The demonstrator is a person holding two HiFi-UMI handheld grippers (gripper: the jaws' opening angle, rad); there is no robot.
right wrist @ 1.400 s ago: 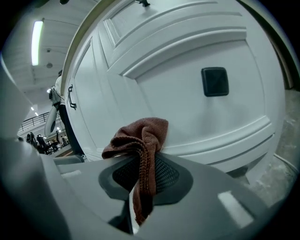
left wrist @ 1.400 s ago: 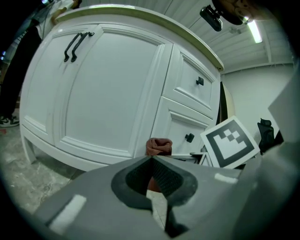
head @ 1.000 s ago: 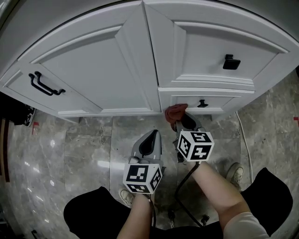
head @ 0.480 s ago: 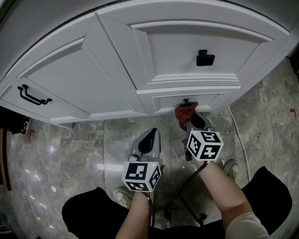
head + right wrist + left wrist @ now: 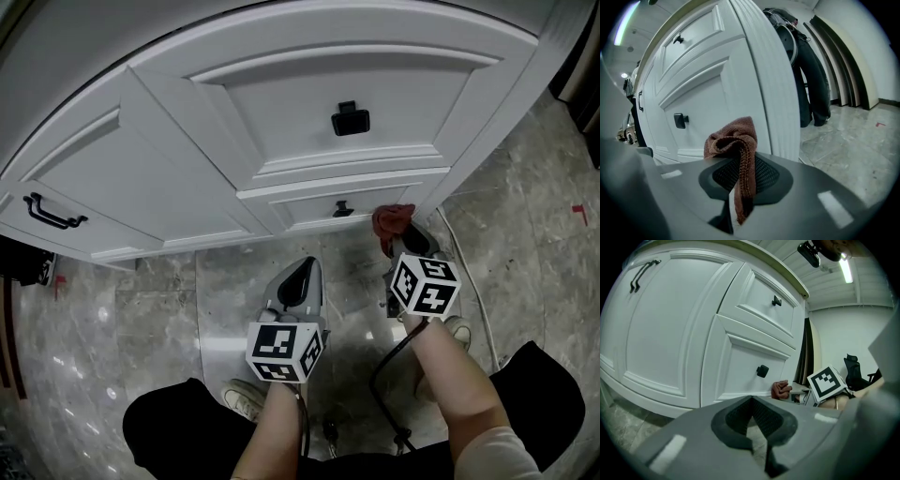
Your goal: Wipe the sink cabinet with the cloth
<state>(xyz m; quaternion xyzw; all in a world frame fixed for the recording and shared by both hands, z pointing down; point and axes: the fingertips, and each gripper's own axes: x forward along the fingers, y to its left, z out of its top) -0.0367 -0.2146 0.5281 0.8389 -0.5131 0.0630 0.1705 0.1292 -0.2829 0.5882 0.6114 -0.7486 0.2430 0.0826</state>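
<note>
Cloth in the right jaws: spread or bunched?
Bunched: the cloth sits wadded atop the right gripper, whose jaws pinch one hanging strip.

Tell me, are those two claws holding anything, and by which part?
The right gripper pinches the brown cloth along a fold, its bunched end sticking out past the jaws. The left gripper holds nothing.

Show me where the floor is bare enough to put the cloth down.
Widest bare patch: floor left of the left tool, up to the cabinet base. Another lies right of the white cord. Crowded: under the right tool, which grips the cloth, where a shoe and black cable sit.
</note>
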